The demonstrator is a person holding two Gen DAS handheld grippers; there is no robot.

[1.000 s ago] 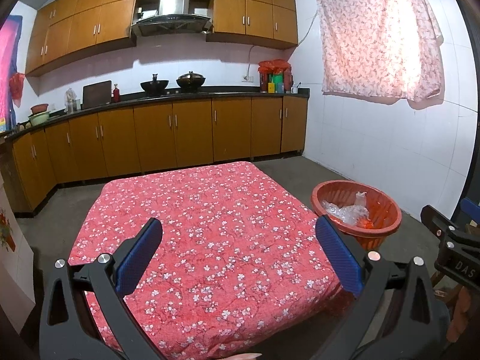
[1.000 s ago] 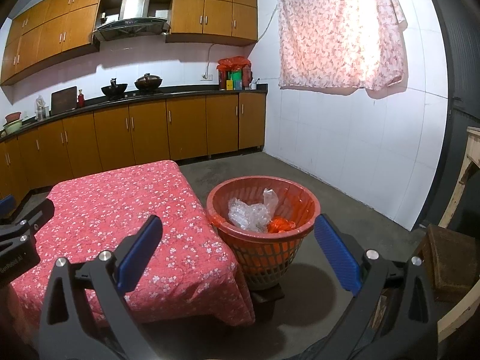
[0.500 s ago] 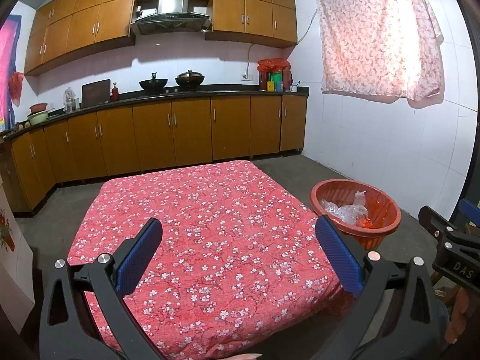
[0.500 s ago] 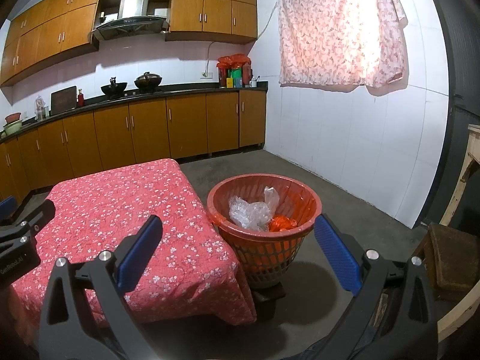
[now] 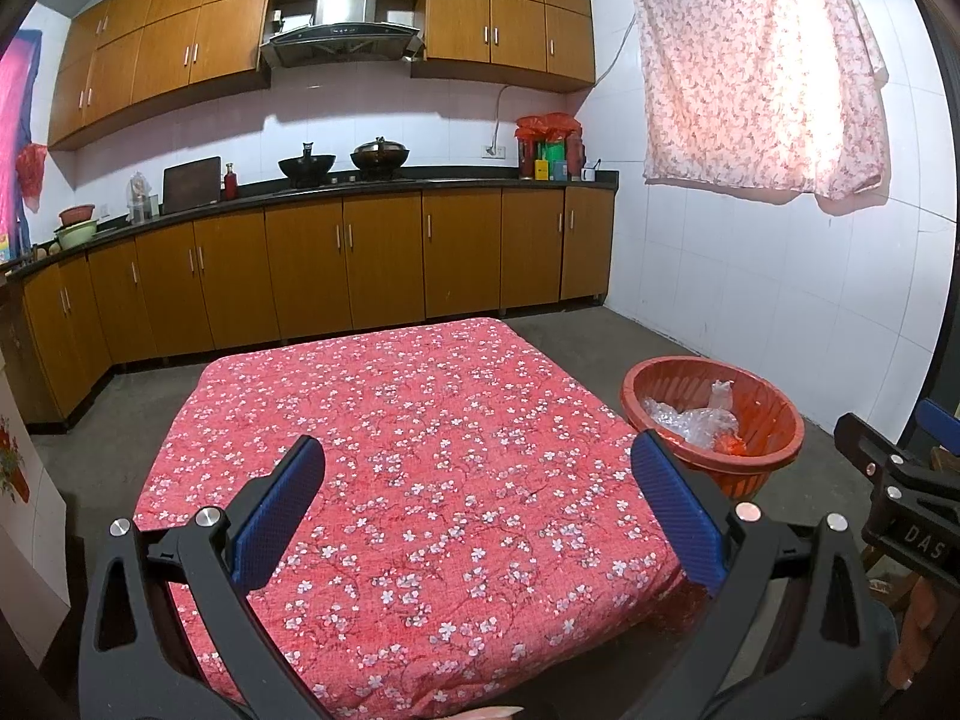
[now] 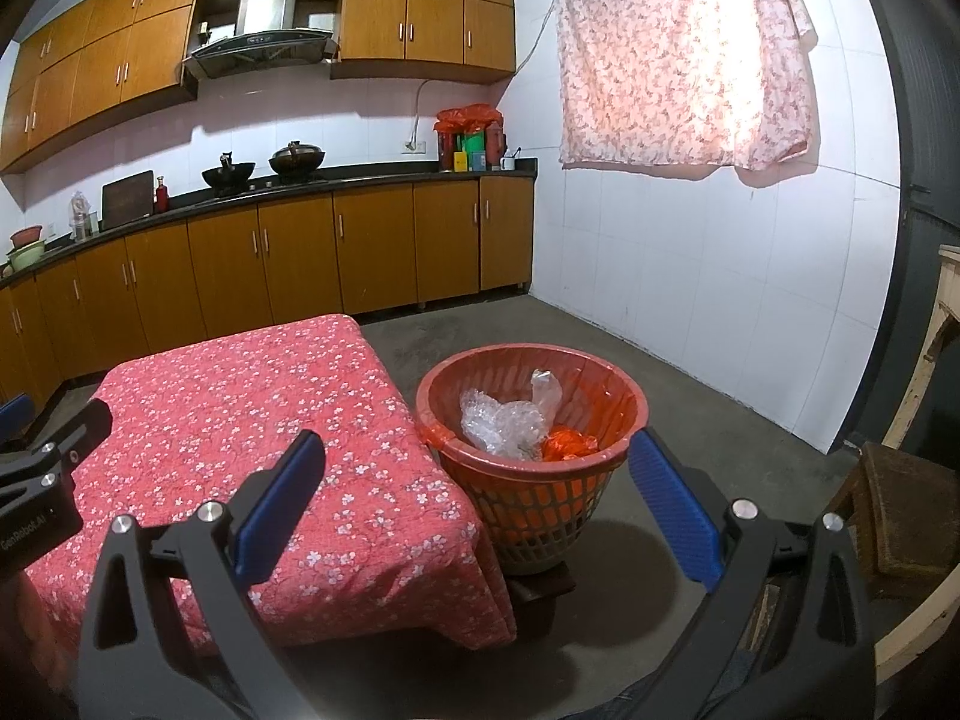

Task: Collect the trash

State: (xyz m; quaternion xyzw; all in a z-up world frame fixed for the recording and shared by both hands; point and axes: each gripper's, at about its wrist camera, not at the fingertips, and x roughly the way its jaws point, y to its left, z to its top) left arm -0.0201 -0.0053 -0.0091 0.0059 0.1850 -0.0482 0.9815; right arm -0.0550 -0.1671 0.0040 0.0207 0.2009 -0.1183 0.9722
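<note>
Kitchen scene at a late stage of trash collection. Landmark: the round red plastic basket [image 6: 533, 420] with latticed sides, standing on the grey concrete floor [image 6: 690, 396] just beside the corner of the low table under a red cloth printed with white blossoms [image 5: 408, 468]. Inside the basket lie crumpled clear bubble wrap [image 6: 507, 420] and a wad of orange-red plastic film [image 6: 567, 443], resting against an orange liner; judging from this, the collected trash is already deposited. The cloth beside the basket shows no loose item in either view, and no further trash is seen on the floor near it, so little or nothing appears left to gather, though areas outside both views cannot be judged.

The left gripper [image 5: 480, 510] hovers above the near edge of the cloth, well left of the basket, its blue-padded fingers [image 5: 279, 516] spread wide with nothing between them. The right gripper [image 6: 480, 510] hangs in front of the basket, above its near rim, fingers [image 6: 672, 510] equally wide and empty.

Legible writing: white letters "DAS" on the black body of the right gripper as seen from the left wrist view; small white print, apparently "GenRobot.AI", on the left gripper's body in the right wrist view. Packages on the far counter are too small to read
</note>
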